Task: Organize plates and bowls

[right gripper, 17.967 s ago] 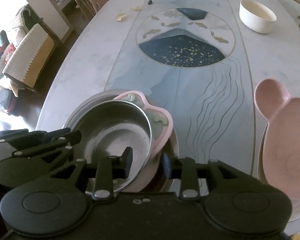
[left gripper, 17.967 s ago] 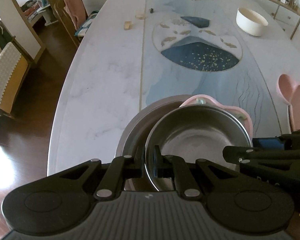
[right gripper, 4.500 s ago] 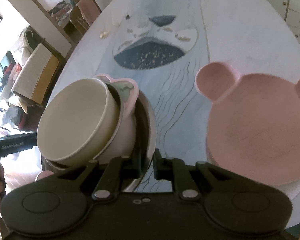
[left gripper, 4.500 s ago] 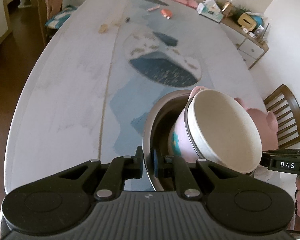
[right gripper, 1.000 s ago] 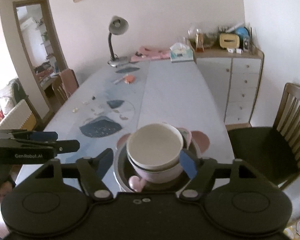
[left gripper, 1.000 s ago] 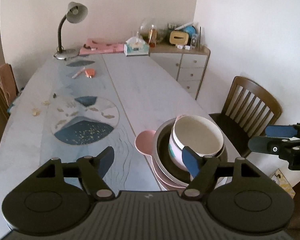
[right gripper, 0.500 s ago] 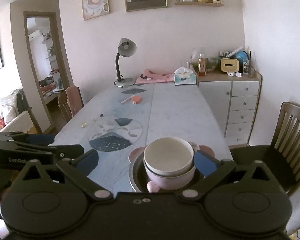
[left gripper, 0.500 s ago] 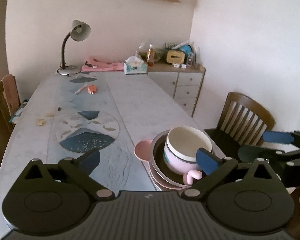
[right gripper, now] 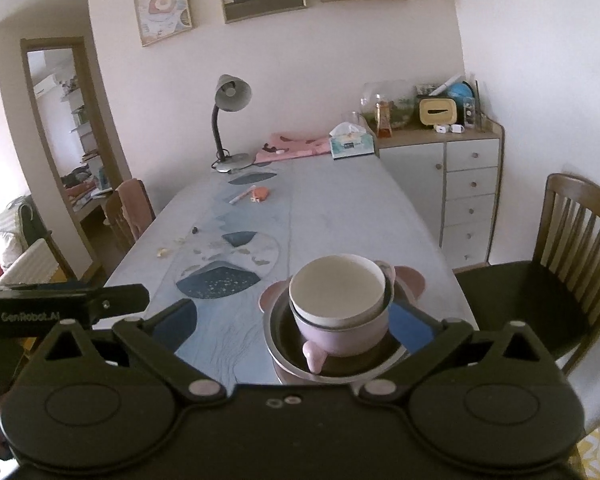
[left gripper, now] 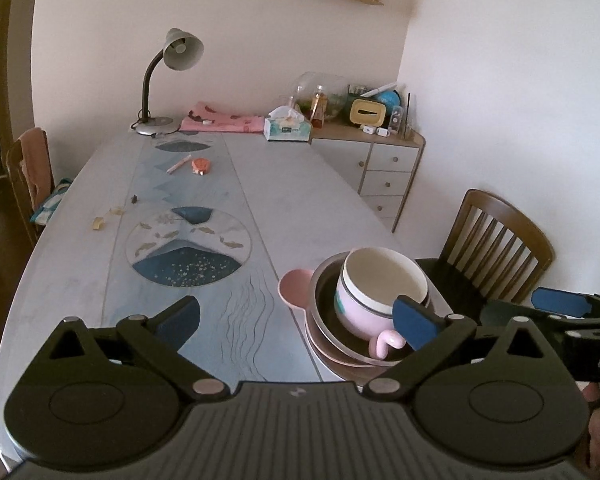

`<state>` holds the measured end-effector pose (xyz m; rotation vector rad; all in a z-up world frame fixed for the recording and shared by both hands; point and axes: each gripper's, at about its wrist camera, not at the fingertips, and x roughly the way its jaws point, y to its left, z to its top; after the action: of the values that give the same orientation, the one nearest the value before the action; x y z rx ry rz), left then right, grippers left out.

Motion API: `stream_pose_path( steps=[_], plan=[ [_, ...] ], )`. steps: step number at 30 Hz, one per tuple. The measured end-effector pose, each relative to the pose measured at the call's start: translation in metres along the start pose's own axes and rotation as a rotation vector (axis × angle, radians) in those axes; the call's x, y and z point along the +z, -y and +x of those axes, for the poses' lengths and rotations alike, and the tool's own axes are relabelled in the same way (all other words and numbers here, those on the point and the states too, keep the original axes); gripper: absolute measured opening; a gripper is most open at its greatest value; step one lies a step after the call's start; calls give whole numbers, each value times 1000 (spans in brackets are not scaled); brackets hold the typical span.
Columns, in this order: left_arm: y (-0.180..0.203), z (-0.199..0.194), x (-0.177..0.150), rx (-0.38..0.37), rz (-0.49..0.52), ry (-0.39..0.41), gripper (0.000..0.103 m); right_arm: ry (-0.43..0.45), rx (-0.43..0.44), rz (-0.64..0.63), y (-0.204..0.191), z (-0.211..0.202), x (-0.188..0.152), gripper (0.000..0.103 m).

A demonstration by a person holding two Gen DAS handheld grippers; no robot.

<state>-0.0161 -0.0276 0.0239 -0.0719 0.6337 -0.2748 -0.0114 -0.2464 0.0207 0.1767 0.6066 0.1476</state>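
Note:
One stack stands at the table's near right corner. A cream bowl (left gripper: 386, 276) (right gripper: 338, 286) sits in a pink handled bowl (left gripper: 360, 314) (right gripper: 340, 338), inside a steel bowl (left gripper: 320, 300) (right gripper: 276, 328), on a pink bear-eared plate (left gripper: 294, 290) (right gripper: 410, 280). My left gripper (left gripper: 296, 320) is open and empty, held back above the table's near edge, left of the stack. My right gripper (right gripper: 294, 322) is open and empty, held back in front of the stack. Each shows at the edge of the other's view.
The long marbled table (left gripper: 284, 184) carries a lamp (left gripper: 168, 80), pink cloth (left gripper: 220, 122), tissue box (left gripper: 286, 130), a pen and small scraps far off. A wooden chair (left gripper: 496, 244) stands right of the stack, a drawer cabinet (right gripper: 460, 184) behind, another chair (left gripper: 30, 176) at left.
Both grippers have pulled back and up from the stack and stand open wider. The stack has not moved.

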Motion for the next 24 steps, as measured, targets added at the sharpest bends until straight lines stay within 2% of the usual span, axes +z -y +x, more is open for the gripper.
stream_pose_path(
  steps=[13,24],
  plan=[
    [12,0,-7,-31,28,-34,103,-33,-60,63,5,-5,-6,103],
    [25,5,-2,-27,39,-45,103,-52,-42,28,8,-2,0,103]
  ],
)
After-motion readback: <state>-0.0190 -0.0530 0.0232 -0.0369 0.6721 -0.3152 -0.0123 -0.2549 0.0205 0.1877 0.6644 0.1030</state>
